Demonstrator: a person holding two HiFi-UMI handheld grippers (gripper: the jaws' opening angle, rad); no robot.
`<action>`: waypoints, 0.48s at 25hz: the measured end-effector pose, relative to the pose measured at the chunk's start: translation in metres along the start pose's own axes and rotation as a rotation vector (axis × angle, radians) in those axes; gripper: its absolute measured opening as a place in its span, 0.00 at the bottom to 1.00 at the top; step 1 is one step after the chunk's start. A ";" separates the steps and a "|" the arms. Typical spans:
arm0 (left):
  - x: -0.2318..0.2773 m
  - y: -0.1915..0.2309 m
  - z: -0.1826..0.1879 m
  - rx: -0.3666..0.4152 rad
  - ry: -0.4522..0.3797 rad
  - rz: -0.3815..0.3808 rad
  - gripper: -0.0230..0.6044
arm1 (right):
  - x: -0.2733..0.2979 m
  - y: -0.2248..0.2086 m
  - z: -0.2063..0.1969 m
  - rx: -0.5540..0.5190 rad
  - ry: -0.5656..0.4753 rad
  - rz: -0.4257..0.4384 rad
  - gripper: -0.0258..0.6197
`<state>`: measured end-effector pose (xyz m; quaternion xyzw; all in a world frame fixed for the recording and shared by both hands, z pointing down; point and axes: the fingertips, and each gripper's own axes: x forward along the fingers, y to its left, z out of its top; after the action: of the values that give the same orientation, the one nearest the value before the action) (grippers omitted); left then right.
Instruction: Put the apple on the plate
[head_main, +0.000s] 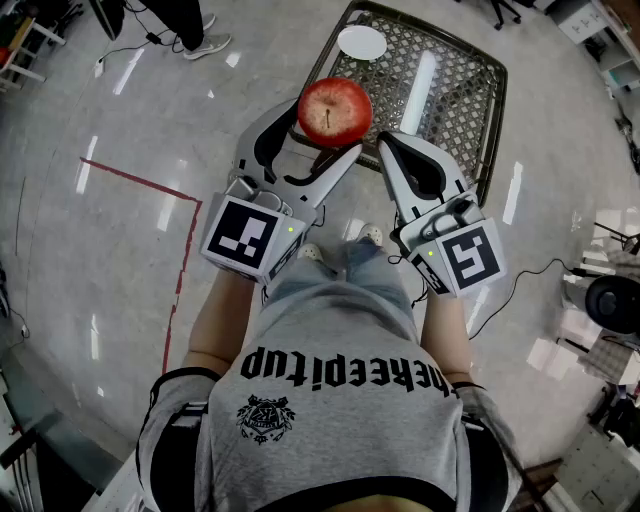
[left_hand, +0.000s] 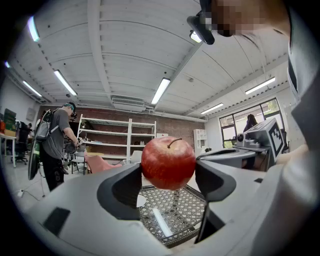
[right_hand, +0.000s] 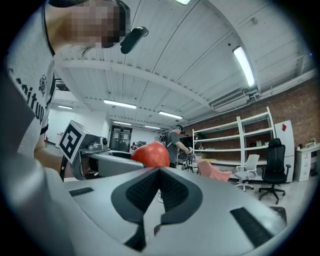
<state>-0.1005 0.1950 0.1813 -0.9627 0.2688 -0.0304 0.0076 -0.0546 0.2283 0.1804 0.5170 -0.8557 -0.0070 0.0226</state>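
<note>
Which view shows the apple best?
Left gripper view: the apple sits centred and sharp, stem up, pinched between the left gripper's jaws. The head view shows it from above, smaller, at the jaw tips. The right gripper view catches only its red top behind that gripper's jaw.
</note>
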 end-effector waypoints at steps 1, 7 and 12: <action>-0.002 0.000 0.000 0.000 -0.003 -0.003 0.64 | 0.000 0.003 0.000 -0.002 -0.001 0.000 0.03; -0.015 -0.003 -0.001 0.007 -0.011 -0.016 0.64 | -0.003 0.017 0.000 -0.011 -0.004 -0.011 0.03; -0.026 -0.008 -0.003 0.007 -0.017 -0.025 0.64 | -0.011 0.028 -0.002 -0.014 -0.004 -0.026 0.03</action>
<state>-0.1187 0.2158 0.1833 -0.9661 0.2568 -0.0231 0.0130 -0.0740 0.2509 0.1834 0.5278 -0.8489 -0.0145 0.0244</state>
